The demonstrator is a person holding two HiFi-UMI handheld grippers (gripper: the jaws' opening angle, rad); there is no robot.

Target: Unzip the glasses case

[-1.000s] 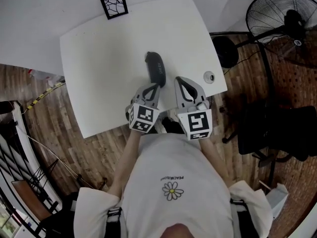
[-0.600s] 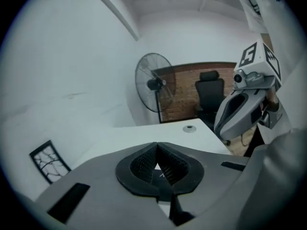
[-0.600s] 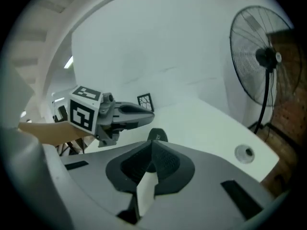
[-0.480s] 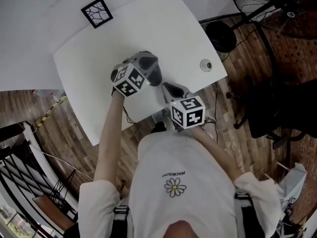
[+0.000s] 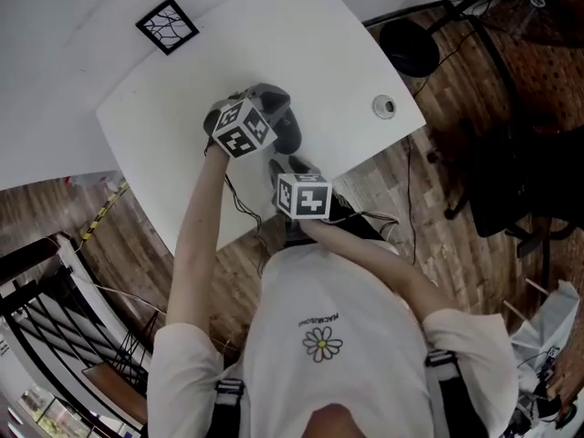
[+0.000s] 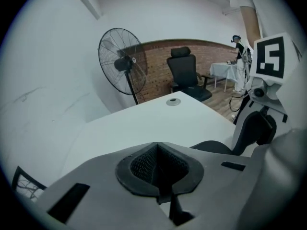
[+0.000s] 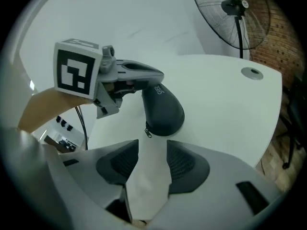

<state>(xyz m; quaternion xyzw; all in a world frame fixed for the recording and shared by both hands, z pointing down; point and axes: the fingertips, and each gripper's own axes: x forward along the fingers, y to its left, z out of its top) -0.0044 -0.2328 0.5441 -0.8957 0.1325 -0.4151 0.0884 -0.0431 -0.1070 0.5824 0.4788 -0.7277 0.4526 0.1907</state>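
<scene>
Glasses case (image 5: pixel 288 133): dark and oblong, lying on the white worktop (image 5: pixel 301 44) towards its near edge; it is zipped shut as far as shows (its contents cannot be seen)
Zip pull (image 7: pixel 148 132): a small tab at the end of the case that faces the right gripper, hanging down towards the worktop
Left gripper (image 7: pixel 156 75): jaws closed together, nothing visible between the pads; it reaches over the top of the case's far half, and whether it touches the case cannot be told
Right gripper (image 7: pixel 152 150): jaws moderately apart with only bare worktop between them; it holds nothing, and the zip pull sits just ahead of the gap
Grommet hole (image 5: pixel 385 108): round, set in the worktop well apart from the case, towards the right corner
</scene>
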